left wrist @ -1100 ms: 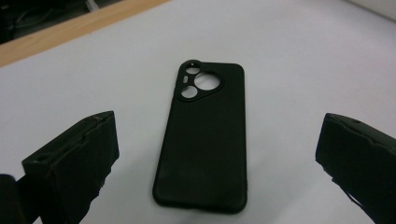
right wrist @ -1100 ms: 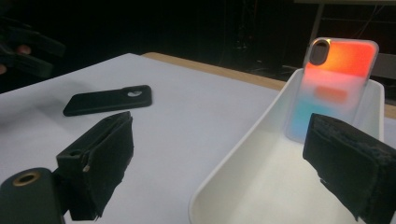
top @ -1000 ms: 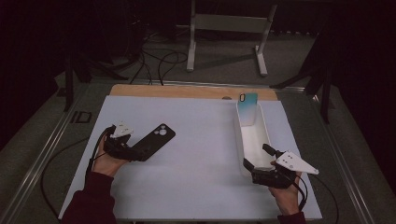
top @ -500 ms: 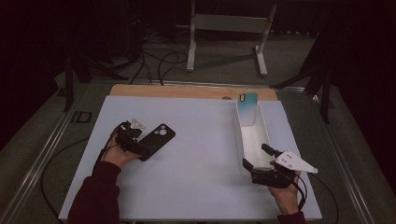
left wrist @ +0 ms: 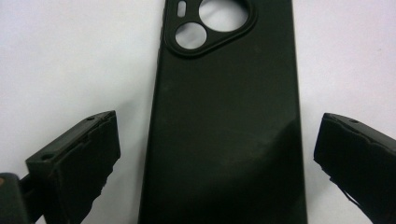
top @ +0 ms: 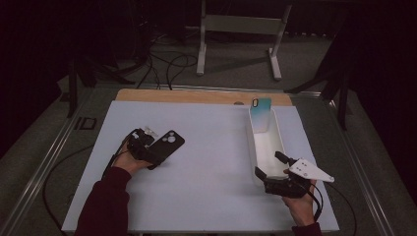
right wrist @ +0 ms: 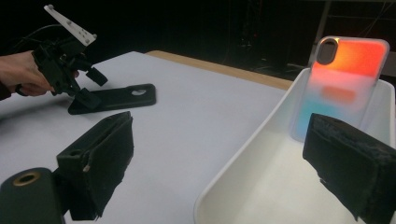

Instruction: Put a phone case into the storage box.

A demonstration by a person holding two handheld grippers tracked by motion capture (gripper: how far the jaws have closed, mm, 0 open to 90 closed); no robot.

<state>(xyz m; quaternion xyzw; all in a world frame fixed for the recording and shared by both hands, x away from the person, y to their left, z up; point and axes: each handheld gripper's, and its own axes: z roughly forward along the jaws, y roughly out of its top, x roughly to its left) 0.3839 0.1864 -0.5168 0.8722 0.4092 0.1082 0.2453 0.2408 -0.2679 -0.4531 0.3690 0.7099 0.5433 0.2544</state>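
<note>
We see our left tool point(top: 147, 150) low over the left part of the white surface point(top: 206, 147), its two black jaws standing apart on either side of the near end of a flat black rubbery phone case point(top: 166, 146) that lies back-up on the sheet, its camera cut-outs at the far end. In the left gripper view the black phone case point(left wrist: 224, 135) runs straight up between the jaws, with a clear gap of white on each side, so neither jaw touches it. Our right tool point(top: 271, 167) sits at the near right of the surface, its jaws also apart and clamped on nothing, straddling the near left wall of a long, narrow white plastic tray point(top: 255, 147) that reaches from near to far. At the far end of that tray a glossy phone case with a teal, pink and orange gradient back point(top: 260, 114) stands nearly upright, leaning against the far wall. In the right gripper view the gradient case point(right wrist: 341, 84) rises beyond the right jaw, inside the white tray point(right wrist: 243, 154), and farther off to the left we see the left tool point(right wrist: 86, 91) beside the black case point(right wrist: 116, 99). A strip of bare wooden board point(top: 196, 96) shows along the far edge of the white surface.
</note>
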